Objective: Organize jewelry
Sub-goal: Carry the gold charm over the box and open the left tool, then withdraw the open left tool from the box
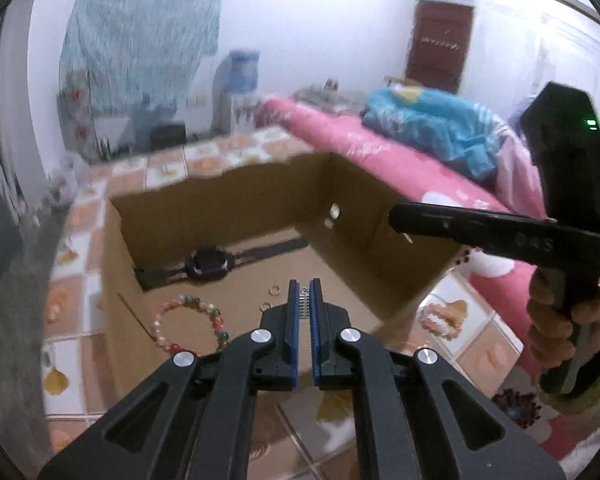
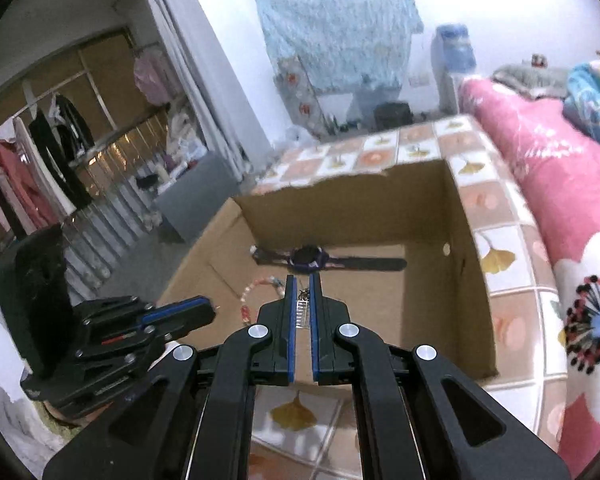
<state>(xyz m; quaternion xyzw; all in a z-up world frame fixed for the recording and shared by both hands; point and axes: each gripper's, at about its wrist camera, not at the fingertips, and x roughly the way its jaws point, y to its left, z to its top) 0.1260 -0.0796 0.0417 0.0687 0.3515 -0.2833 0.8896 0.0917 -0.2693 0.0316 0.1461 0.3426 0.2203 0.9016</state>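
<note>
An open cardboard box (image 1: pixel 244 196) stands on a tiled table. Inside lie a purple watch (image 1: pixel 208 263), a beaded bracelet (image 1: pixel 188 322) and two small rings (image 1: pixel 275 290). My left gripper (image 1: pixel 304 286) hovers over the box front, jaws nearly closed, with a small silver comb-like clip (image 1: pixel 304 304) seen in the gap; whether it is gripped is unclear. My right gripper (image 2: pixel 303 280) is above the box (image 2: pixel 466 216), jaws also narrow, with a silver piece (image 2: pixel 302 312) seen between them. The watch (image 2: pixel 310 261) and the bracelet (image 2: pixel 256 292) show there too.
Another bead bracelet (image 1: pixel 440 318) lies on the tiled table (image 1: pixel 484 344) right of the box. A pink floral quilt (image 2: pixel 560 184) borders the table on the right. The left gripper's body (image 2: pixel 112 336) is at the lower left of the right wrist view.
</note>
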